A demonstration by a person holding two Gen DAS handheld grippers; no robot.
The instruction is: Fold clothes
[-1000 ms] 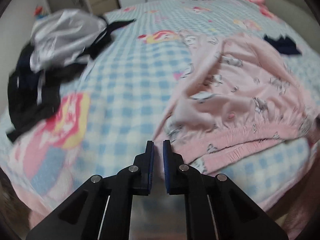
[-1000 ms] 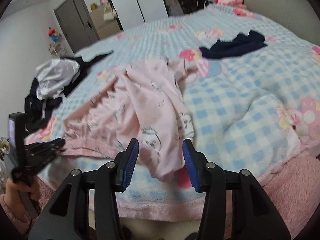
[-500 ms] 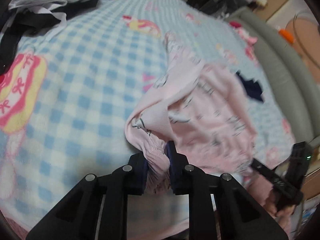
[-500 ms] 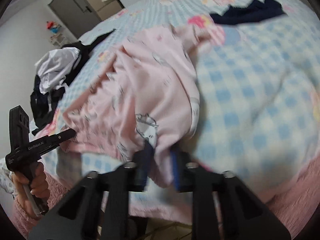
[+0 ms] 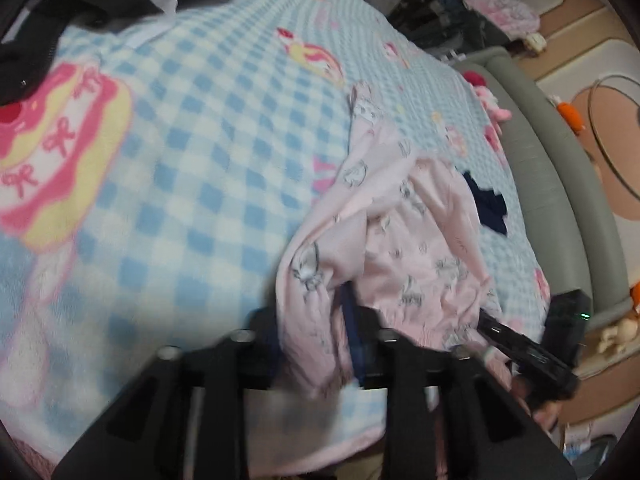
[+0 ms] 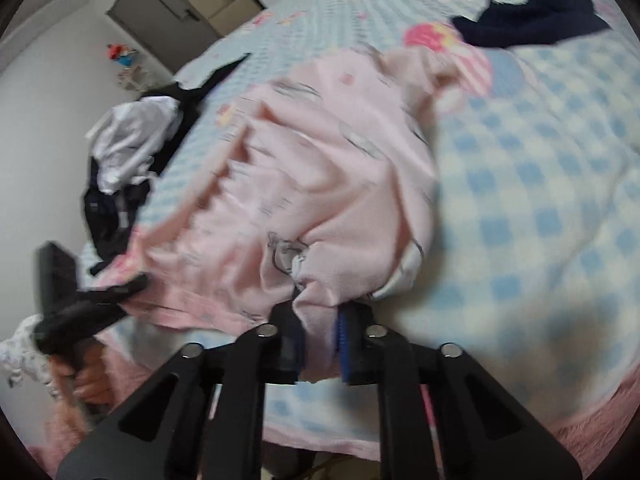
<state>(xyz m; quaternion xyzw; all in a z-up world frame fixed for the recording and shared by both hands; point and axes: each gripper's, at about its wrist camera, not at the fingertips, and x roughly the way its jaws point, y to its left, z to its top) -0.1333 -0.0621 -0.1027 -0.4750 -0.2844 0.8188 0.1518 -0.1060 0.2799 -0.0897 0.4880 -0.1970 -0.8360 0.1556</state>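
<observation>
A pink printed garment [image 5: 400, 240] lies bunched near the front edge of the blue checked bedspread [image 5: 200, 140]. My left gripper [image 5: 316, 320] is shut on the garment's gathered edge, and cloth bulges out between its fingers. In the right wrist view the same pink garment [image 6: 320, 160] is pinched at another corner by my right gripper [image 6: 320, 320], which is also shut on the fabric. Each gripper shows in the other's view: the right gripper [image 5: 520, 344] at the garment's right end, and the left gripper [image 6: 100, 300], held by a hand [image 6: 88, 376], at its left end.
A heap of black and white clothes [image 6: 128, 160] lies at the bed's far left. A dark navy garment [image 6: 532, 20] rests beyond the pink one. A grey padded bed frame [image 5: 560, 200] runs along the right side. A door [image 6: 160, 12] and a white wall stand behind.
My left gripper went from bare jaws to gripping the pink garment's edge and rolled. My right gripper's jaws closed from wide apart onto the garment's corner. The cloth is pulled tighter.
</observation>
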